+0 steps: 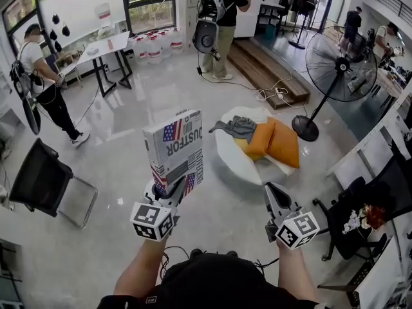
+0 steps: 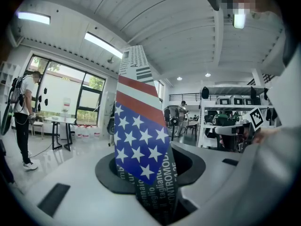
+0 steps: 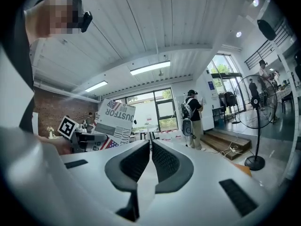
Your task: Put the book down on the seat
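Clamping the book (image 1: 175, 150) upright at its lower edge, your left gripper (image 1: 172, 195) fingers (image 2: 106, 173) hold it in mid-air, short of the seat (image 1: 232, 159). Your right gripper (image 1: 273, 195) fingers (image 3: 134, 161) are together, empty.

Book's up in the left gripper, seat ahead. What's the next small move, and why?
Probably carry the book forward and rightward toward the white seat. The left gripper is clamped on the book's lower edge, holding it upright in mid-air, short of the seat. Orange cushions and a grey cloth cover much of the seat, so its bare near part looks the likeliest landing spot.
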`<state>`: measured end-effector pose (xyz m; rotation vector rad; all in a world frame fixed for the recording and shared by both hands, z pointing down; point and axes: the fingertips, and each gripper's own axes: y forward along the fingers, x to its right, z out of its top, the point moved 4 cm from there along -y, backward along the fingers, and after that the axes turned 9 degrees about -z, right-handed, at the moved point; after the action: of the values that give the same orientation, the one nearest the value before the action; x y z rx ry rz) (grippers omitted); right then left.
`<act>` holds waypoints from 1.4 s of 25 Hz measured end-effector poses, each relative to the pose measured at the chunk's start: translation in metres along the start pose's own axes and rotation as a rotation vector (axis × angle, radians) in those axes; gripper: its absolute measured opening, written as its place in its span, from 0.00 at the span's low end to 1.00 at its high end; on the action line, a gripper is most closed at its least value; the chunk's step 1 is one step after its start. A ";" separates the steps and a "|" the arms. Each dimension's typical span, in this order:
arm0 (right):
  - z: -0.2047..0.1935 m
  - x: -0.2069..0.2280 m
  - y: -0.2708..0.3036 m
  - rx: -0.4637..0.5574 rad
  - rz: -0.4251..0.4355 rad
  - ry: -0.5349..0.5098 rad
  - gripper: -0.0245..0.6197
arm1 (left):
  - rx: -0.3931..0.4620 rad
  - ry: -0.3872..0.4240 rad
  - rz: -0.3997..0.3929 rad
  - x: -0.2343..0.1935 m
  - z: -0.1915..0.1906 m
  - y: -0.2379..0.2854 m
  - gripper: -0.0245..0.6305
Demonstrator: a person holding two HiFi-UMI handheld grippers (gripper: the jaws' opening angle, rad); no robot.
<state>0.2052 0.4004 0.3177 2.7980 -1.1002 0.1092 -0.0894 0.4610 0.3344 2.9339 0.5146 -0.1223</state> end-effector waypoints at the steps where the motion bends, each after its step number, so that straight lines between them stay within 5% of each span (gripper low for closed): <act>1: -0.001 -0.010 0.005 0.004 0.001 0.004 0.06 | -0.002 0.000 -0.003 -0.008 -0.003 -0.008 0.31; 7: -0.015 -0.043 0.017 -0.039 0.019 0.003 0.06 | -0.014 -0.031 0.006 -0.032 -0.020 -0.030 0.31; 17: -0.032 -0.031 0.052 -0.066 0.025 0.045 0.06 | -0.063 -0.055 0.006 -0.057 -0.038 -0.006 0.31; 35: -0.033 0.114 0.172 -0.088 0.018 0.125 0.06 | -0.152 -0.034 -0.027 -0.091 -0.014 0.180 0.31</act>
<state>0.1704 0.2036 0.3803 2.6641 -1.0738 0.2289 -0.1125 0.2663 0.3838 2.7730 0.5335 -0.1300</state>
